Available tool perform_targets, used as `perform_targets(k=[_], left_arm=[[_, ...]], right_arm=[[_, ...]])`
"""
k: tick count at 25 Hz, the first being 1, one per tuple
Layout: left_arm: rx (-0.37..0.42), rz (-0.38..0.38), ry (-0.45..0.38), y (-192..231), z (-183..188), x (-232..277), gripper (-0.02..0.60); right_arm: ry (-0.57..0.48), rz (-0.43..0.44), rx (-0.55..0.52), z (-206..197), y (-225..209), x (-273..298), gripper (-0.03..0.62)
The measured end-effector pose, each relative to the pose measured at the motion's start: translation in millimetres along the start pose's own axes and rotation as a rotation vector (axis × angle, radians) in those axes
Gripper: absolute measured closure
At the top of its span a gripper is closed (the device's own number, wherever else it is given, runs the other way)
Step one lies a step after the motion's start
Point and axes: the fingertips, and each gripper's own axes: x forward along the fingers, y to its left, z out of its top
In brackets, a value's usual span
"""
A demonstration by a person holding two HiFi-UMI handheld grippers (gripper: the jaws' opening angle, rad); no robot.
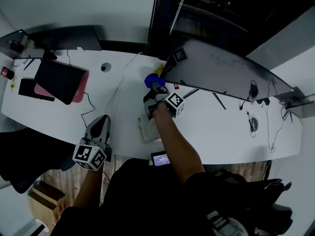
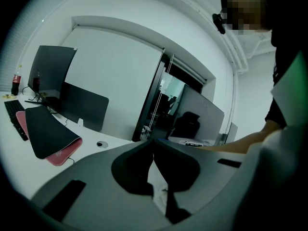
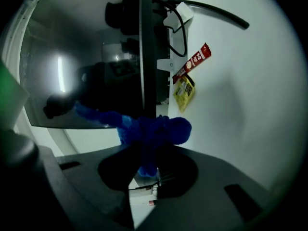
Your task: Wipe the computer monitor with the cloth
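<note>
The computer monitor stands on the white desk, right of the middle, tilted and seen from above. My right gripper is at its left edge, shut on a fluffy blue cloth. In the right gripper view the blue cloth bunches over the monitor's thin edge, and part of it lies on the glossy screen; the right gripper holds it from below. My left gripper hovers at the desk's front edge, far from the monitor. In its own view the left gripper is shut and holds nothing.
A black pad on a pink mat and a keyboard lie at the left. A red sachet and a yellow packet lie by the monitor's foot. A phone sits at the front edge. Cables trail at the right.
</note>
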Motion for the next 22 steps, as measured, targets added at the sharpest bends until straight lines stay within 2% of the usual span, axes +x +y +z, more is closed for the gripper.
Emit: perform_targets(k=[10, 15, 22], left_arm=[[0.006, -0.007, -0.012, -7, 4, 0, 0.586], [0.011, -0.016, -0.021, -11, 6, 1, 0.586], [0.032, -0.028, -0.039, -16, 16, 8, 0.586]], right_arm=[[-0.107, 0.177, 0.012, 8, 75, 6, 0.510], [-0.123, 0.207, 0.001, 4, 94, -5, 0.511], [-0.091, 0.253, -0.055, 0, 128, -10, 0.514]])
